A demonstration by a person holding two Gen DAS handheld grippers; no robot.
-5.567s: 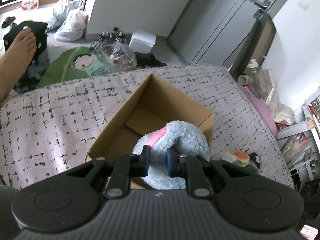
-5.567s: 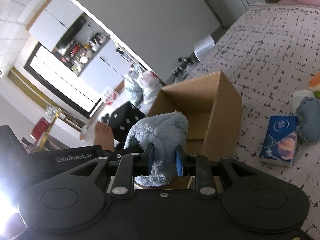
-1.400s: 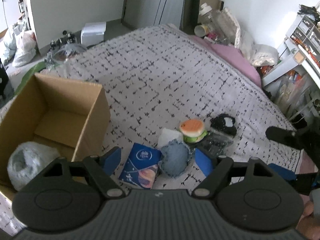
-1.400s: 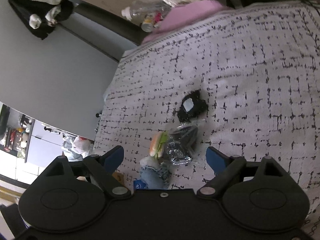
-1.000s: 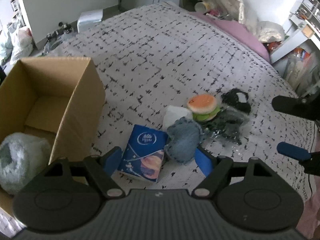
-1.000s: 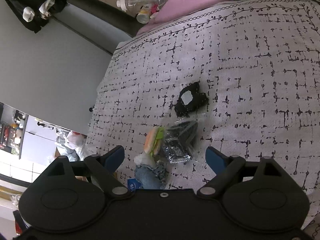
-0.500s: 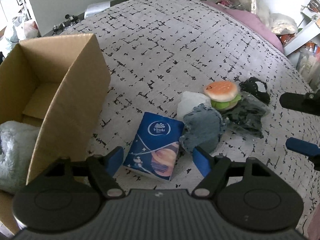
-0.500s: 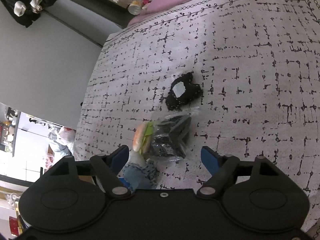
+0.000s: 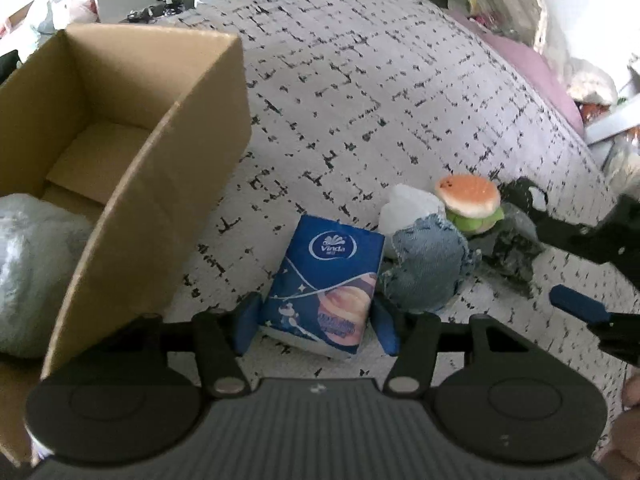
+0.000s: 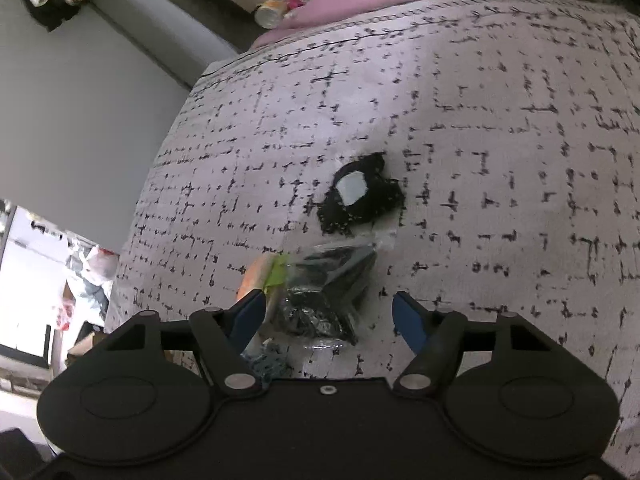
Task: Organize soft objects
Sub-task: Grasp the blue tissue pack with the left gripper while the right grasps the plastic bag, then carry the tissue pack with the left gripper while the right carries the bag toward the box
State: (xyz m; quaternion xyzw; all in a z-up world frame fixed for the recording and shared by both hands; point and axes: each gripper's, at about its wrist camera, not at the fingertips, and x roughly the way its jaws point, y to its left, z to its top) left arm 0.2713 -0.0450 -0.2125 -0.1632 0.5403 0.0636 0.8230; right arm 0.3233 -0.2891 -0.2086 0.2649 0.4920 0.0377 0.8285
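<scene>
Straddling the tissue pack (image 9: 326,284), spread left fingers (image 9: 248,322) parallel its lengthwise axis, ungripped.

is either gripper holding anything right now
Nothing is held. The left gripper stands open around the blue tissue pack; the right gripper open over the clear plastic bag.

Blue tissue pack (image 9: 326,284) flat beside perhaps-denim pouch (image 9: 428,268)

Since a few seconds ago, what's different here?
Both claws let go of the grey plush toy, which now lies in the cardboard box. The left claw has dropped open around the blue tissue pack; the right claw has closed in, open, over the clear bag of dark items. The small items on the bedspread haven't moved.
</scene>
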